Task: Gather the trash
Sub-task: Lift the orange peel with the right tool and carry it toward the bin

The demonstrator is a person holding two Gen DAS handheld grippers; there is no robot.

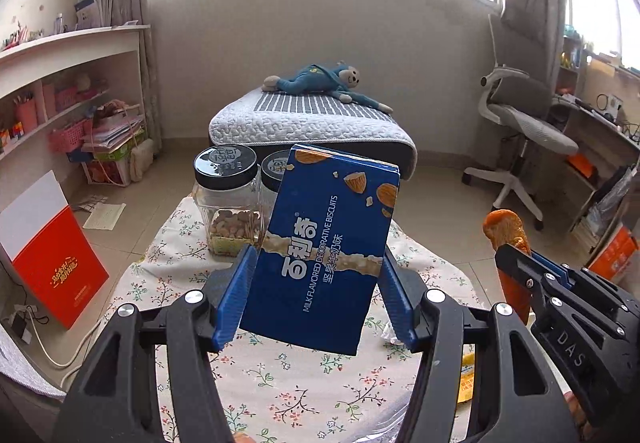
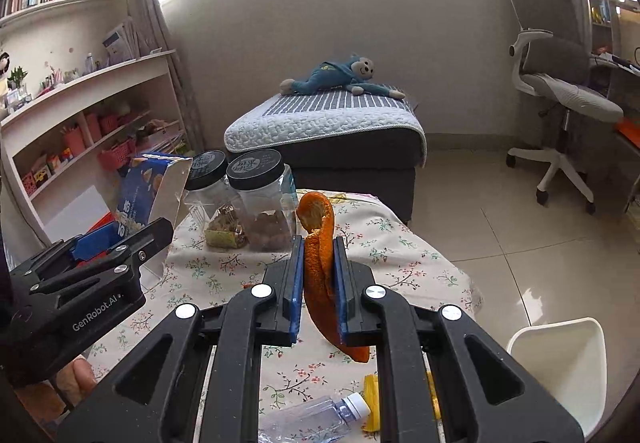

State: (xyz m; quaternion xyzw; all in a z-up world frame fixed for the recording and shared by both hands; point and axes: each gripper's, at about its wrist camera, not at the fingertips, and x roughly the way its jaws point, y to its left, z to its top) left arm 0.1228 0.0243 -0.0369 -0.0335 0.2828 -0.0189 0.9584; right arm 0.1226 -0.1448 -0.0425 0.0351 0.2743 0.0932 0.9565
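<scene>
L gripper [image 1: 316, 295] clamps biscuit box [image 1: 324, 243]; R gripper [image 2: 318, 291] pinches orange peel [image 2: 320, 251], prob.

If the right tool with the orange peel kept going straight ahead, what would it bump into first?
Probably the nearer jar with the black lid: it stands on the table just ahead of the right tool and its orange peel, though depth is hard to judge.

Right gripper [image 2: 317, 275] clamped on an orange peel [image 2: 318, 267] – peel sticks up past the pads and hangs out below, above the floral tablecloth [image 2: 400, 243]. Left gripper [image 2: 132, 243] left of the peel, holding a blue biscuit box [image 2: 154, 191]. Two black-lidded jars [image 2: 256, 199] behind the peel; plastic bottle [image 2: 316, 417] and yellow wrapper [image 2: 372, 403] below it – white bin [image 2: 560, 363] right.
</scene>
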